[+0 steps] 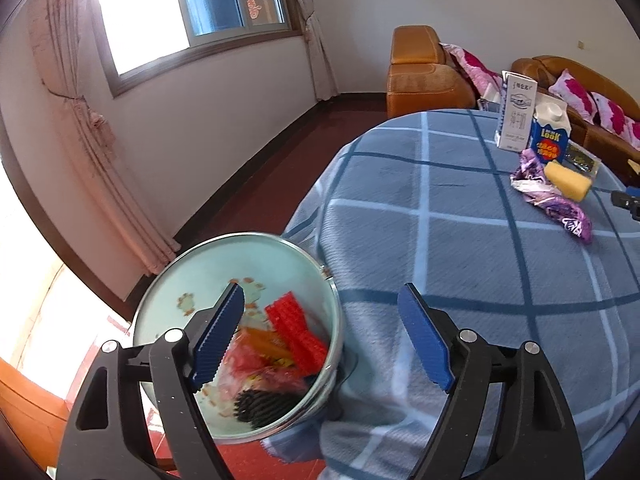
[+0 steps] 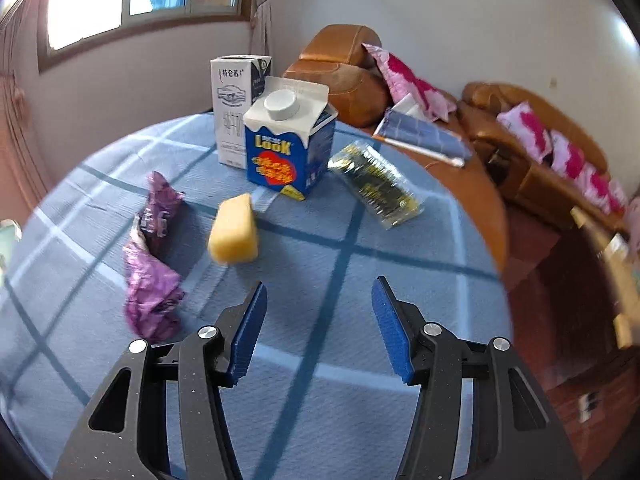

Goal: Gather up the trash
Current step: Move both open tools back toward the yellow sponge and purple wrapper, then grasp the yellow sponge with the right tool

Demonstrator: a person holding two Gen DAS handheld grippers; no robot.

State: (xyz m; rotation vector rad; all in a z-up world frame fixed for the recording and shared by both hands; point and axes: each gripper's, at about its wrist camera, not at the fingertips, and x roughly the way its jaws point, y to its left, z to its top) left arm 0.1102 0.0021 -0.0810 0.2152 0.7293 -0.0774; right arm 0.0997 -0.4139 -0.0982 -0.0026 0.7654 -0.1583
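Tongs of both hands stand apart and empty, left tongs [image 1: 322, 296] over the bin [image 1: 240, 336], right tongs [image 2: 320, 290] over the tablecloth [image 2: 320, 360].

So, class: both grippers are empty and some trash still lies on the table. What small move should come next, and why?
Probably ease the open right gripper forward onto the yellow sponge: it lies nearest ahead of its fingers, and the purple wrapper lies further to the side. The left gripper hangs empty by the bin.

Blue checked tablecloth [image 2: 360, 360] covered round table. Orange sofa [image 1: 424, 76] stood by wall, pink pillows [image 2: 404, 76] on it. Bright window [image 1: 168, 12], pink curtain [image 1: 88, 136].
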